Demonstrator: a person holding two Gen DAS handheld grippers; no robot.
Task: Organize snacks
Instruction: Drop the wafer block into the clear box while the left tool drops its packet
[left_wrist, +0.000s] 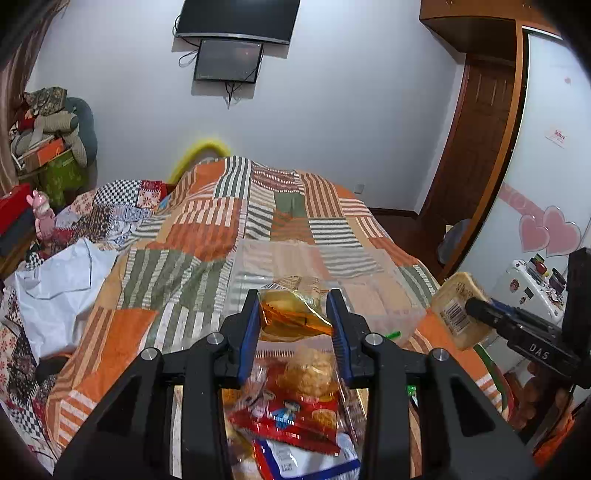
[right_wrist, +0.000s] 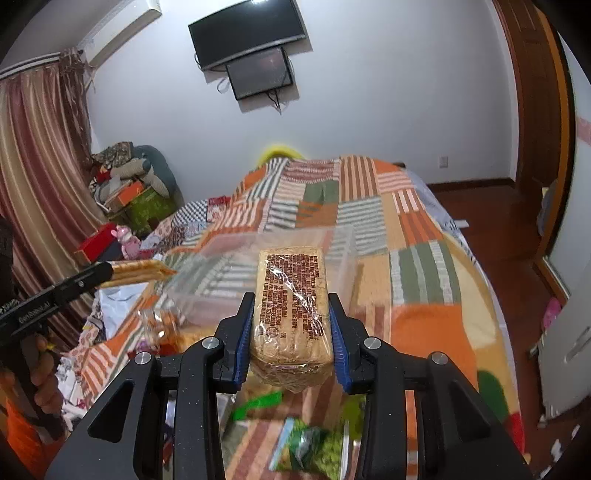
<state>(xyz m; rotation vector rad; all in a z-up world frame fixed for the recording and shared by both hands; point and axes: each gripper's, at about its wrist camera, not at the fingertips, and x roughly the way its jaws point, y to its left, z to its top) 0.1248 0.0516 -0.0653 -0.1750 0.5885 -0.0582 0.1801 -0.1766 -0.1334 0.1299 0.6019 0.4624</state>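
A: Where are we in the sort?

B: Mid-carry. Both my grippers hang loaded over the bed (right_wrist: 424, 229). Clear bin (left_wrist: 391, 317) sits on the quilt, just beyond the fingers. Loose snack pile (left_wrist: 295, 413) lies near, under my left.

A: What's gripped?

B: Right gripper (right_wrist: 291, 332) clenched on the wrapped biscuit block (right_wrist: 290, 295). Left gripper (left_wrist: 293, 325) clenched on the orange-gold packet (left_wrist: 291, 314).

A: Next?

B: My guess: bring each over the bin, lower inside its walls, then release, one at a time so they don't collide.
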